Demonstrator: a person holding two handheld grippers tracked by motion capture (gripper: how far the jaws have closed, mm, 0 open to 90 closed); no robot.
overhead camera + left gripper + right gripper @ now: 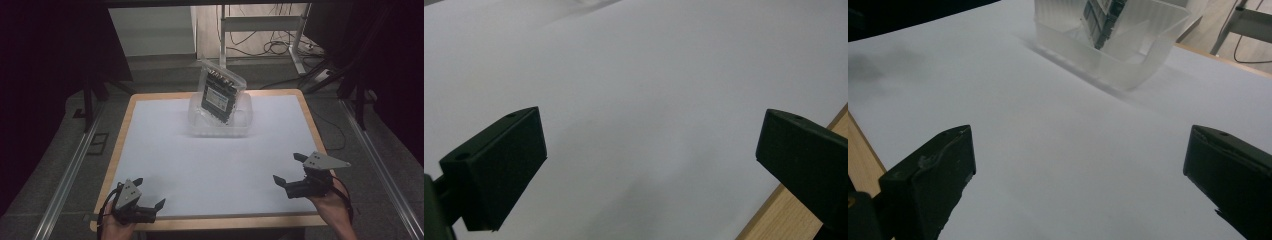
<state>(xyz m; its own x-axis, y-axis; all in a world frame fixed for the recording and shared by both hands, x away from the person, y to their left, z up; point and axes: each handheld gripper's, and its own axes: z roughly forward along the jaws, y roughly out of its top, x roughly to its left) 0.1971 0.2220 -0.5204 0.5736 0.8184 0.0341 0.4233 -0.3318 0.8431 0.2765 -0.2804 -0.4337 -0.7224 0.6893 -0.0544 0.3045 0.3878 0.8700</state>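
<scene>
The tabletop [210,160] is a white sheet framed by a light wooden rim, and most of its surface is bare. Near the middle of its far edge stands a clear plastic bin [220,120], open at the top, with see-through walls. A clear bag holding a dark circuit board [219,96] stands in the bin, leaning so that its upper end rises above the bin's rim toward the far edge; the board looks black with a pale label, though the fine detail is too blurred to be sure of. In the right gripper view the same bin [1108,45] sits at the far side of the white sheet with the bagged board [1100,15] propped inside it.

The right gripper [291,168] is held over the near right corner of the tabletop, a grey three-cornered plate on top and a hand behind it. Its fingers [933,175] stand wide apart with nothing between them, above bare white surface.

The left gripper [148,192] is held at the near left corner, just over the wooden rim at the near edge, also in a hand. Its fingers [499,170] are likewise spread wide and empty, with white sheet beneath and a strip of wooden rim showing at the lower right of the left gripper view. Both grippers are well apart from the bin.
</scene>
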